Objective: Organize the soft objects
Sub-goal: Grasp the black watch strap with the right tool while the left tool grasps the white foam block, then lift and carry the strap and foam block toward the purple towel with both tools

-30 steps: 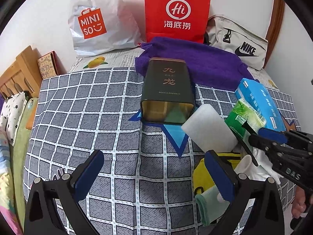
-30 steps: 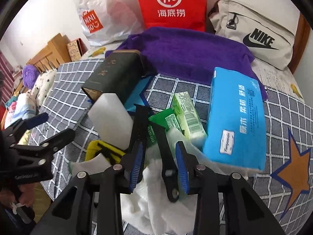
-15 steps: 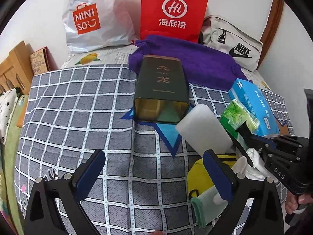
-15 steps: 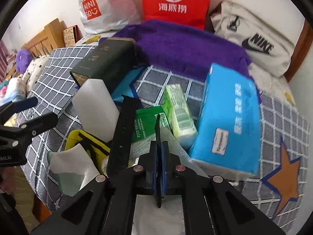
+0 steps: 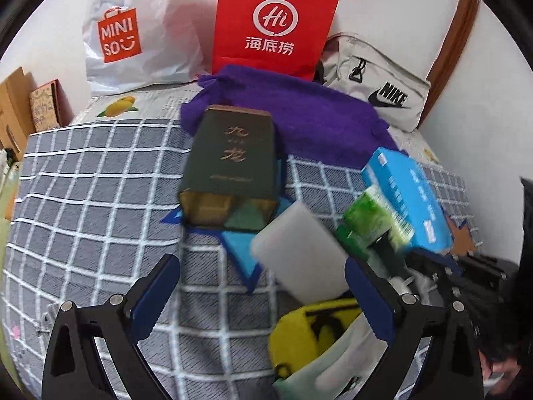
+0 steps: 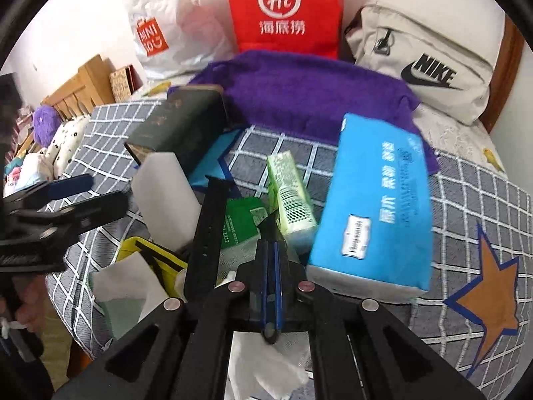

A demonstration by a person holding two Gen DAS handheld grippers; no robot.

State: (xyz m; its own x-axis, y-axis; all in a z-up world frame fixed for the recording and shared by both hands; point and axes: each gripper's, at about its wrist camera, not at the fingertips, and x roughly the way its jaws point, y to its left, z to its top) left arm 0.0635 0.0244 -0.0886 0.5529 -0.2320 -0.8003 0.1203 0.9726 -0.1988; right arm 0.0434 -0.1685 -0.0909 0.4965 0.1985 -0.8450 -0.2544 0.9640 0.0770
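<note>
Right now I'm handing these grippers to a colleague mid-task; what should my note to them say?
Left gripper: open, holding nothing, hovering by the white foam block.
Right gripper: shut, low over the white cloth; whether it pinches anything cannot be told.
Things: foam block, yellow pouch, pale green cloth, black strap, green packs and blue tissue pack crowd together on the checked bedspread. The dark tin lies in front of the purple towel.
Done: nothing looks sorted.
Left: separate and place the soft items.
</note>
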